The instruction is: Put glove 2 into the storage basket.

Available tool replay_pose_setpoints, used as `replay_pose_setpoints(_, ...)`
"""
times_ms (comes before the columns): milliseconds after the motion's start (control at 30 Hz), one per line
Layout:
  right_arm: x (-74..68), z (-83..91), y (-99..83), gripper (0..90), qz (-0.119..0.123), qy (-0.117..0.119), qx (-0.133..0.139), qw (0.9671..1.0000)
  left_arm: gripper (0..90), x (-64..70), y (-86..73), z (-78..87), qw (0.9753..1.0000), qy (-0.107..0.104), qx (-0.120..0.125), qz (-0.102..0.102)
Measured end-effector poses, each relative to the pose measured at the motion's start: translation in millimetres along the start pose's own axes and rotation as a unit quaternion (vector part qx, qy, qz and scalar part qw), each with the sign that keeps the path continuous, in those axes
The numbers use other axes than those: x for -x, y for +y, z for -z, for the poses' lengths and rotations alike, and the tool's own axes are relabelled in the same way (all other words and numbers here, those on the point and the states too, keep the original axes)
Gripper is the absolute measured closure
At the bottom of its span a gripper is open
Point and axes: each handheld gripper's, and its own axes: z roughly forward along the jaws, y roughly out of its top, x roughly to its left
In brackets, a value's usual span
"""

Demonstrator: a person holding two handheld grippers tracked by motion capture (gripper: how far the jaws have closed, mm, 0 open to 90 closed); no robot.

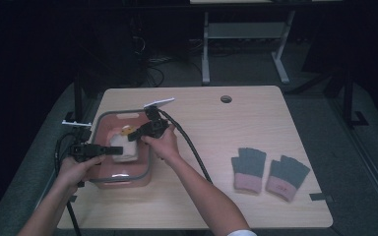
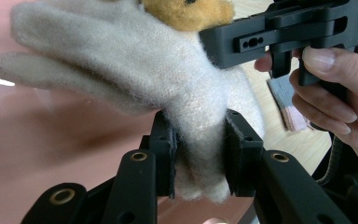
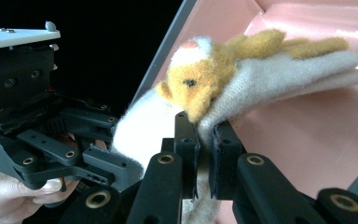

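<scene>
Soft, light, floppy cream glove over the pink basin, at nine o'clock on the table. Pinched by left gripper and right gripper. Best gripped at cuff edges.

Glove in basin — table's left.

Open tabletop beyond pink bin

Cream glove: fuzzy knitted wool, matt, with an orange plush animal patch. Basin: smooth pink plastic, glossy, grey rim. Gripper fingers: matt black plastic, brass-coloured rivets. Bench: smooth pale wood-grain surface. Grey gloves: matt knit, pink cuffs
</scene>
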Motion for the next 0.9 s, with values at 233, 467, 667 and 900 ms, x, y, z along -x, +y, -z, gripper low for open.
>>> replay_pose_setpoints(233,0.5,-4.7,-1.4,81.6,0.006,-0.017,-0.013,0.9998,68.0,-4.2,-5.2,-4.4,0.9999,0.006,-0.004,0.008)
replay_pose_setpoints(467,-0.8,-4.0,-2.7,76.0,0.014,-0.041,-0.024,0.9988,68.1,-7.4,-8.5,-8.7,0.9995,0.019,-0.013,0.019)
replay_pose_setpoints(667,-1.1,3.4,-4.3,74.2,0.017,-0.052,-0.030,0.9980,68.0,-9.8,-9.1,-11.6,0.9990,0.031,-0.020,0.025)
replay_pose_setpoints(900,2.1,12.1,-6.9,72.7,0.018,-0.045,-0.023,0.9986,67.9,-8.2,-9.2,-15.3,0.9977,0.054,-0.037,0.017)
